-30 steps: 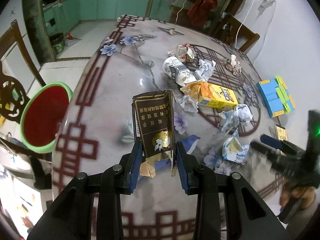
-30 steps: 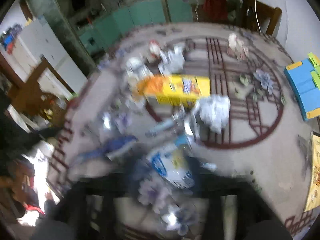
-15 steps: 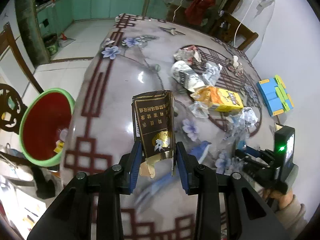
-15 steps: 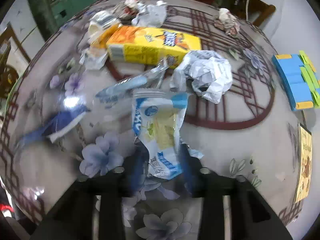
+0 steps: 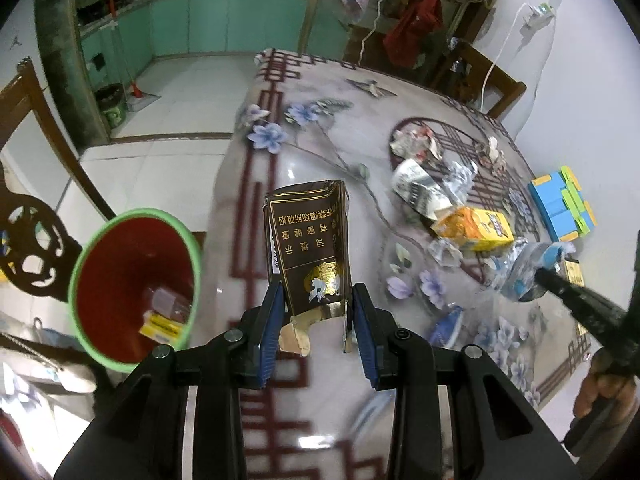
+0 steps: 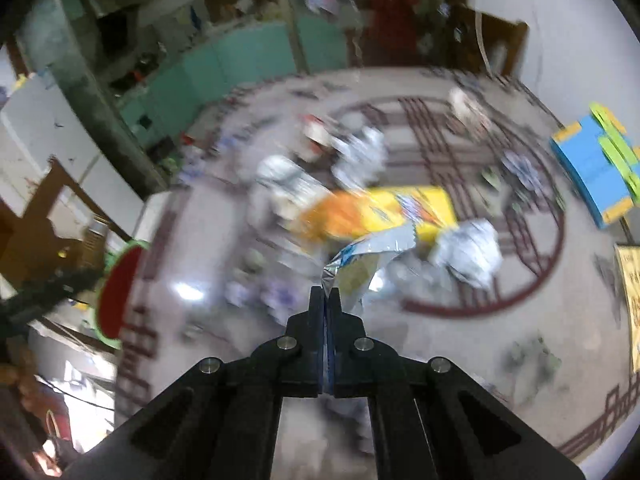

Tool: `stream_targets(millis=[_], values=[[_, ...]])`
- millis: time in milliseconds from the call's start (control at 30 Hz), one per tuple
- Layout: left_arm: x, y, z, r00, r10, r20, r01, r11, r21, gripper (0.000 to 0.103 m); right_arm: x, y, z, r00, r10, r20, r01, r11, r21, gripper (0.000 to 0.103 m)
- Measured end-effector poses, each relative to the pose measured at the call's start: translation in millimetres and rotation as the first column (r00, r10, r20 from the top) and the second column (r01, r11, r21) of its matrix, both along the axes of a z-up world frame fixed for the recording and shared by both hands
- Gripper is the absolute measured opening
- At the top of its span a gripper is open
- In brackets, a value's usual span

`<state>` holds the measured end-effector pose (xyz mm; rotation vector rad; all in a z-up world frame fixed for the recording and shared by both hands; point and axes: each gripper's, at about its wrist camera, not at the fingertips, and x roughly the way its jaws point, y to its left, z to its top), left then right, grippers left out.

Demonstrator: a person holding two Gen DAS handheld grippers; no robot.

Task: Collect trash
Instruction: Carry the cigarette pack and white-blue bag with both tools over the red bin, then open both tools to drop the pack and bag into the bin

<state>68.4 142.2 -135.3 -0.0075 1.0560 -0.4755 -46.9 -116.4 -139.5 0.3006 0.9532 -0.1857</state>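
Between the left gripper's (image 5: 316,320) blue pads a torn dark-brown cigarette pack (image 5: 308,248) is clamped upright, above the patterned table (image 5: 248,200) edge, beside the green-rimmed red bin (image 5: 132,288). Right gripper (image 6: 327,300) is pinched together on a crinkled foil snack wrapper (image 6: 360,264), near the yellow carton (image 6: 384,216).

Left gripper (image 5: 316,312) clamps a torn brown carton (image 5: 308,252) above the table (image 5: 248,216). Green-rimmed bin (image 5: 132,280) stands left; right gripper (image 5: 540,276) pinches a wrapper (image 5: 520,268).
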Motion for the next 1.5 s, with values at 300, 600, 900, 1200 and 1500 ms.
stream_targets(millis=[300,600,900,1200,1500], values=[[25,49,-3,0.998,0.066,0.003,-0.066,0.998,-0.012,0.033,48,88,34,0.986,0.148,0.079,-0.149,0.989,0.008,0.001],[46,101,-12,0.987,0.162,-0.006,-0.162,0.987,-0.006,0.033,84,153,30,0.957,0.274,0.091,-0.277,0.96,0.028,0.001],[60,143,-24,0.971,0.238,-0.021,-0.237,0.971,0.015,0.033,121,212,23,0.912,0.399,0.098,-0.405,0.913,0.054,0.001],[77,176,-42,0.954,0.295,-0.057,-0.293,0.955,0.039,0.033,156,264,-5,0.841,0.533,0.089,-0.54,0.829,0.146,0.001],[90,191,-54,0.948,0.306,-0.084,-0.303,0.952,0.054,0.034,176,293,-30,0.81,0.584,0.048,-0.583,0.794,0.175,0.001]])
